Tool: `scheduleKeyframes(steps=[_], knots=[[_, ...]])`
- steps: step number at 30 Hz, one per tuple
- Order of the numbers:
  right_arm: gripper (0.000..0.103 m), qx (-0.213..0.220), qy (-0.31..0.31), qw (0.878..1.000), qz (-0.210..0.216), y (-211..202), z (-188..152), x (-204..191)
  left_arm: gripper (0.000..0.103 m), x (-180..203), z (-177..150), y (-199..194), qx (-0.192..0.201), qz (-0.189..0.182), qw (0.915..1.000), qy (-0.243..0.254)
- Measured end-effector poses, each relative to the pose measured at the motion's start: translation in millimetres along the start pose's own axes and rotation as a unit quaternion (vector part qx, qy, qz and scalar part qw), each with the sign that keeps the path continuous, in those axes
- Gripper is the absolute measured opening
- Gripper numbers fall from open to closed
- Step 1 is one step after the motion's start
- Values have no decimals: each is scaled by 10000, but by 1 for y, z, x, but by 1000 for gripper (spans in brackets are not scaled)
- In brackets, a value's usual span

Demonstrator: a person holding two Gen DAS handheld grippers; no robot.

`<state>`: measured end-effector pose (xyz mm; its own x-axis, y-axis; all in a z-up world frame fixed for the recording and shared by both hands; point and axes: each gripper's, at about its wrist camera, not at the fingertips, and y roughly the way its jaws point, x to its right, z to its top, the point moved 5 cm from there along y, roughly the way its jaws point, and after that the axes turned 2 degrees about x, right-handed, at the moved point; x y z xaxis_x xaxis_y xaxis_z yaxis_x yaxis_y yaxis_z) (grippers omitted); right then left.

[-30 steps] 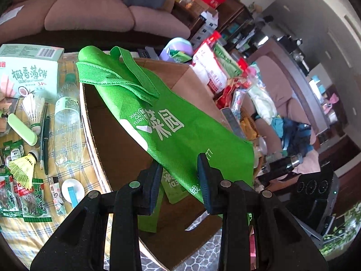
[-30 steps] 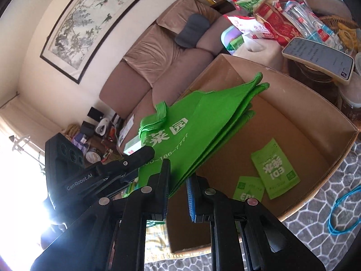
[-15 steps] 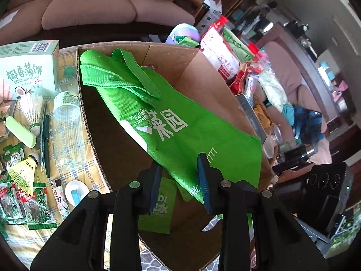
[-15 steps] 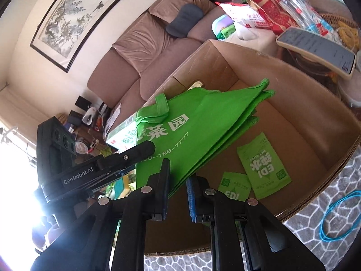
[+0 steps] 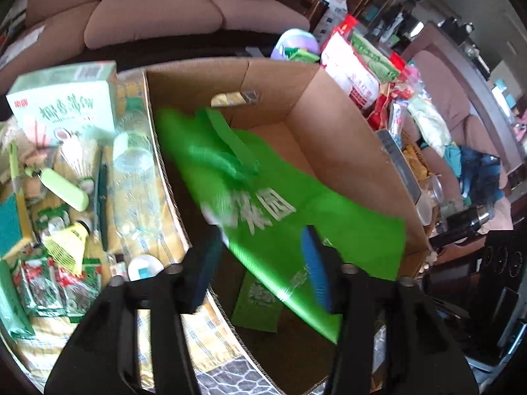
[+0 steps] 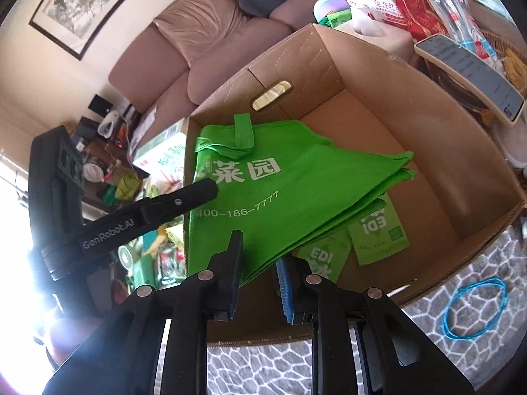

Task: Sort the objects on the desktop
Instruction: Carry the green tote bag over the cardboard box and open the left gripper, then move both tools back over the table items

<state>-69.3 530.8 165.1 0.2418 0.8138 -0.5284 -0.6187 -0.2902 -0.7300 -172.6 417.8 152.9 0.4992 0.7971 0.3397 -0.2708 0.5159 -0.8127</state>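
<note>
A folded green cloth bag [image 6: 280, 194] with white lettering lies inside the open cardboard box [image 6: 411, 105], over green sachets [image 6: 378, 230] on the box floor. In the left wrist view the bag [image 5: 280, 210] is blurred, slanting down into the box [image 5: 346, 151]. My left gripper [image 5: 260, 263] is open, its fingers apart on either side of the bag's near edge. My right gripper [image 6: 258, 273] is open with the bag's corner between the fingers, not pinched. The left gripper's finger [image 6: 184, 200] shows in the right wrist view beside the bag.
Left of the box lie a green snack box [image 5: 66, 108], a water bottle [image 5: 135, 181], shuttlecocks [image 5: 70, 243], a pen [image 5: 100, 197] and snack packets [image 5: 56, 286]. Right of it stand food bags [image 6: 405, 3], a phone [image 6: 471, 65] and a blue rubber band [image 6: 474, 306].
Both grippers have opened and released the green bag, which has dropped from above the box down into it. Both views have moved lower and closer to the box.
</note>
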Motion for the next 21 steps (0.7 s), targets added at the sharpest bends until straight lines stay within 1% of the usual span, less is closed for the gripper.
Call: scheduleKeyframes(steps=[1,2,3,5,7,11,14,17,21], knots=[[31,-47,-51,10000,-55,0,-1,0,56,1,2,-4,58,-8,10000,28],[45,-70,-93,9999,-109,1,-3,0,56,2,5,-8,85,-33,10000,15],[55,-90,-109,9997,-173,2,-5,0,56,4,7,-13,108,-82,9999,-9],[56,-192,-47,9997,-140,7,-11,1,56,9,12,-23,202,-152,9997,32],[58,-354,-5,9994,-56,13,-16,-1,56,13,14,-33,287,-123,9994,159],[63,-565,-301,9979,-104,16,-22,-16,56,16,17,-47,391,-105,9988,260],[69,-670,-436,9968,39,10,-26,-31,56,10,16,-50,366,-112,9991,178],[69,-596,-618,9962,107,-3,-26,-47,56,2,11,-55,352,-116,9992,126],[74,-329,-761,9965,-121,-21,-15,-54,58,-7,3,-63,347,-116,9993,110]])
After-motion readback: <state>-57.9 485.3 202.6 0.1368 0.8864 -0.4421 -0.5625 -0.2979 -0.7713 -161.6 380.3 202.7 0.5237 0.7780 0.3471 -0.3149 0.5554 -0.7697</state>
